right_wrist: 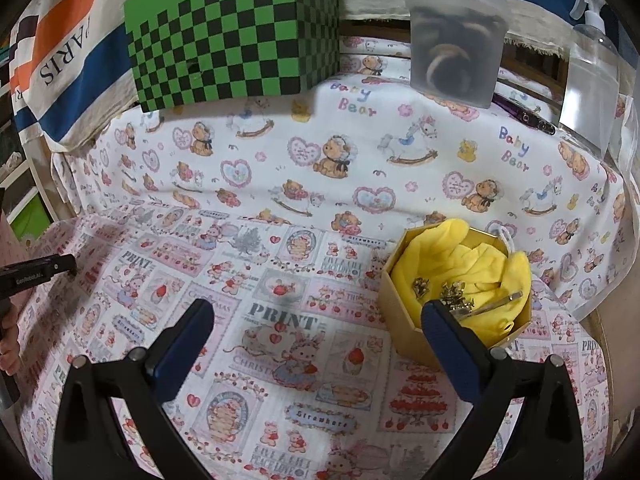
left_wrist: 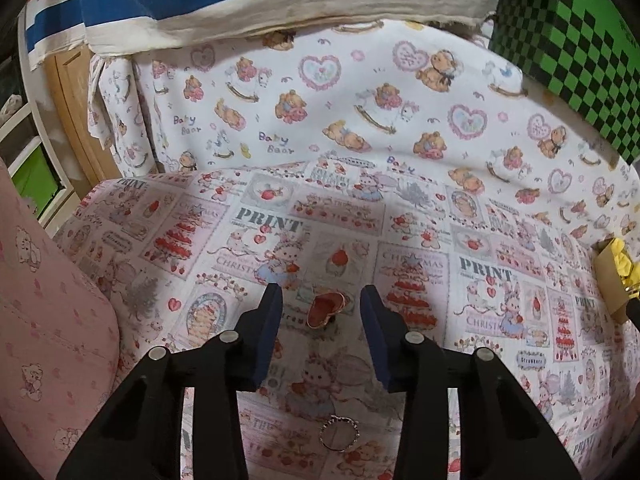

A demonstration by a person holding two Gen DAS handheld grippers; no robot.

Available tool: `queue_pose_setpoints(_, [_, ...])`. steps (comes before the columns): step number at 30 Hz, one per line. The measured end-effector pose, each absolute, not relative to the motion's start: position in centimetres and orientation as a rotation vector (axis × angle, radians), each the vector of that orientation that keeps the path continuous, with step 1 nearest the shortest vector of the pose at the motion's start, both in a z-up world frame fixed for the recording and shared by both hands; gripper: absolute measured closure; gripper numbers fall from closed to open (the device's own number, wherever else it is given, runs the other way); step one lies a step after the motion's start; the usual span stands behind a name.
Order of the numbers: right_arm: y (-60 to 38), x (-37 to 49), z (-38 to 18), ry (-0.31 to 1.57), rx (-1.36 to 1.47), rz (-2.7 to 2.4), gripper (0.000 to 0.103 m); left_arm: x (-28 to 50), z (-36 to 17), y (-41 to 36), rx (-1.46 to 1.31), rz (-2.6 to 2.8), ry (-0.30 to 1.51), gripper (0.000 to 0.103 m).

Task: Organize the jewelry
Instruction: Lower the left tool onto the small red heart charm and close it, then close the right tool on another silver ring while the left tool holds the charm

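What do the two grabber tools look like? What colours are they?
Both look the same. The left tool and the right tool each have two flat dark blue fingers on chunky black arms, joined with round silver pins. Seen from the side, the left one's black body carries small white lettering. No cables or sleeves show.

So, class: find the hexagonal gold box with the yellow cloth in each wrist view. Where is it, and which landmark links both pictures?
Left wrist view: gold box at the far right edge, mostly cut off.
Right wrist view: gold box right of centre, behind the right-hand blue pad.
Shared landmark: green checkered box, at the back in both views.
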State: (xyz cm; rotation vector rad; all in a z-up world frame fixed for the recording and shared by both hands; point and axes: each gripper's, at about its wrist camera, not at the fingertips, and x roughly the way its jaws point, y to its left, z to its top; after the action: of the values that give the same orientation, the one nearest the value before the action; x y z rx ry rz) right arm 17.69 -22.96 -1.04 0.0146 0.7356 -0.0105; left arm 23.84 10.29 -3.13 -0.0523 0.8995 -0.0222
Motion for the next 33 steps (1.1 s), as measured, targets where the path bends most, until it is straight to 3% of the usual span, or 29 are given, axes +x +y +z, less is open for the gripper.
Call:
queue_pose_setpoints(3, [-22.9,17.8,-1.2,0.744,0.01,-0.014,0.0,24.1,-3.6,10.0,-0.033,-0.004,0.918,0.071])
queue_pose_setpoints(6, [-22.9,17.9,-1.5,0.756,0.004,-0.012,0.0,24.6,-4.2,9.4,0.017,0.039,0.925,0.091])
queue_pose_setpoints(15, [-22.5,16.9,-0.9,0.76,0.009,-0.018,0.0,19.9,-1.0,10.0,-0.028,-0.032,0.864,0.092])
queue_pose_setpoints(22, [-21.7,14.5,-0.1,0.767,0.026,0.003,0.0,17.7,-2.3,11.8,-0.092,-0.008,0.931,0.093])
queue_pose_setpoints(31, [-18.0,14.1,-0.4,0.836,0.058,0.087,0.0,13.3,-0.4,12.5,-0.11,-0.053,0.841,0.093])
queue_pose_setpoints(33, [-15.9,14.4,-0.3,0.858,0.035,0.135,0.006,12.2,-0.1,12.9,-0.093,-0.057,0.833,0.093])
